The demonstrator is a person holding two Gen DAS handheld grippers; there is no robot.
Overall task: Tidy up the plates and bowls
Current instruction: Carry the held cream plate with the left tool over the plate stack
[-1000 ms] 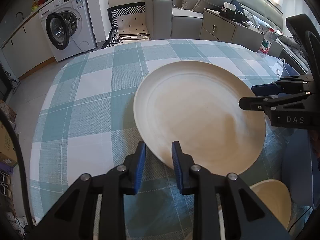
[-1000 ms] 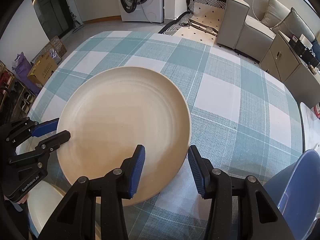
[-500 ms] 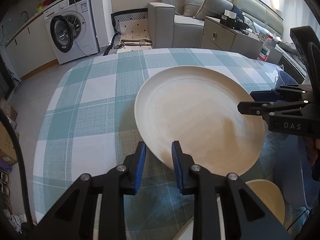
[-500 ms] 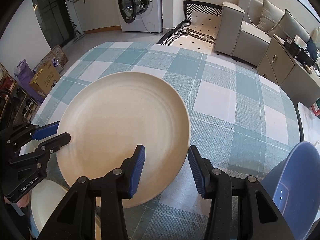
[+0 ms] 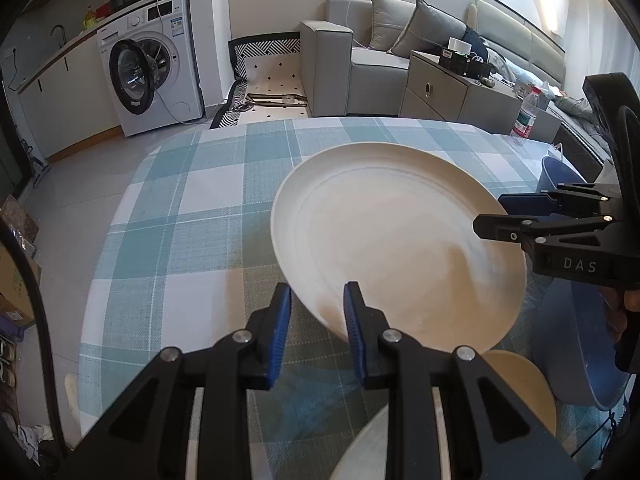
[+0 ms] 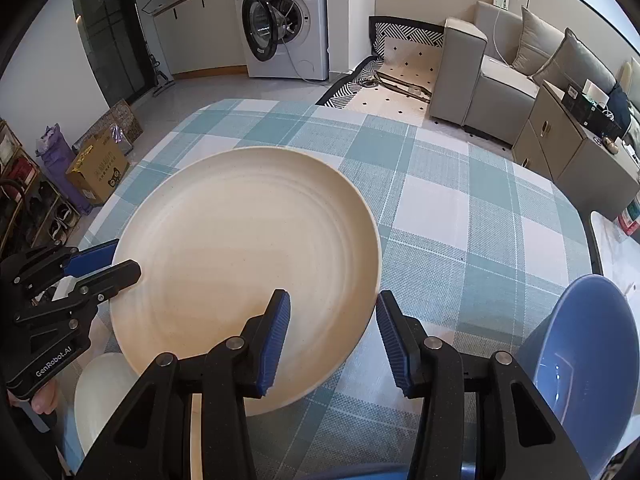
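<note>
A large cream plate [image 5: 392, 232] hangs tilted above the table with the teal checked cloth [image 5: 188, 216], held at two spots on its rim. In the left wrist view my left gripper [image 5: 316, 300] is shut on the plate's near left rim, and my right gripper [image 5: 488, 214] clamps the right rim, one finger over it and one under. The right wrist view shows the plate [image 6: 240, 248] with my right gripper [image 6: 332, 304] on its near right edge and my left gripper [image 6: 128, 258] on its left edge.
A blue bowl [image 6: 592, 360] stands at the near right of the table. A smaller cream dish [image 6: 104, 396] lies near the front edge under the plate, with another cream rim [image 5: 400, 440] below my left gripper. A water bottle [image 5: 526, 116] stands at the far right corner.
Both grippers have risen with the plate between them. The table has dropped away below, and the plate keeps its place in both grips.
</note>
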